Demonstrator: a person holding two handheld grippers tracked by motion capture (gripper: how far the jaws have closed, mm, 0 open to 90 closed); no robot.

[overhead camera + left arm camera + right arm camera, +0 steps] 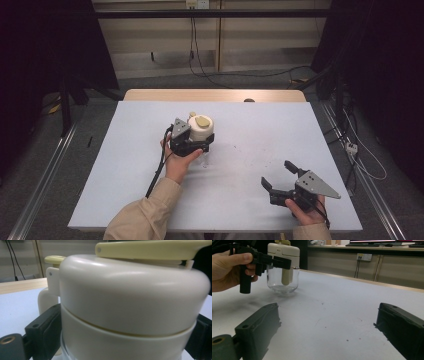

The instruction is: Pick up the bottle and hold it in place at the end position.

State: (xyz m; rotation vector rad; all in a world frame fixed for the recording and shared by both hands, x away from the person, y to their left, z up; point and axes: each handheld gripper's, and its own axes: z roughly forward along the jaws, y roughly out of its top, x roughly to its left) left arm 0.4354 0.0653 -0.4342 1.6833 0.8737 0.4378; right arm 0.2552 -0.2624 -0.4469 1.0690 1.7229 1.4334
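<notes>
**Cream-lidded glass jar clamped in left gripper; right gripper idle**

Cream plastic over clear glass: one jar (200, 131), the sole object on the white surface (125, 165). Count: one jar, two grippers, two hands.

Position: the jar stands on the surface left of centre, towards the far half, base down on the sheet as seen in the right gripper view (283, 270).

Orientation: long axis vertical, upright, no visible tilt. Cream lid on top, clear glass body below. A pale yellow flip tab (202, 120) lies flat on the lid; a cream side handle (46, 298) runs down the jar's wall, on the far left in the left gripper view.

Left gripper (192, 144): held in the left hand (179, 159), jaws closed against the cream lid section, one on each side. In the left gripper view a black jaw presses each flank of the lid band.

Right gripper (280, 175): held in the right hand (306, 211) near the front right of the surface, jaws spread wide with nothing between them, well apart from the jar.

Writing: no legible brand, label or text on the jar or either gripper.

Surface: faint dark specks and smudges near centre.
</notes>
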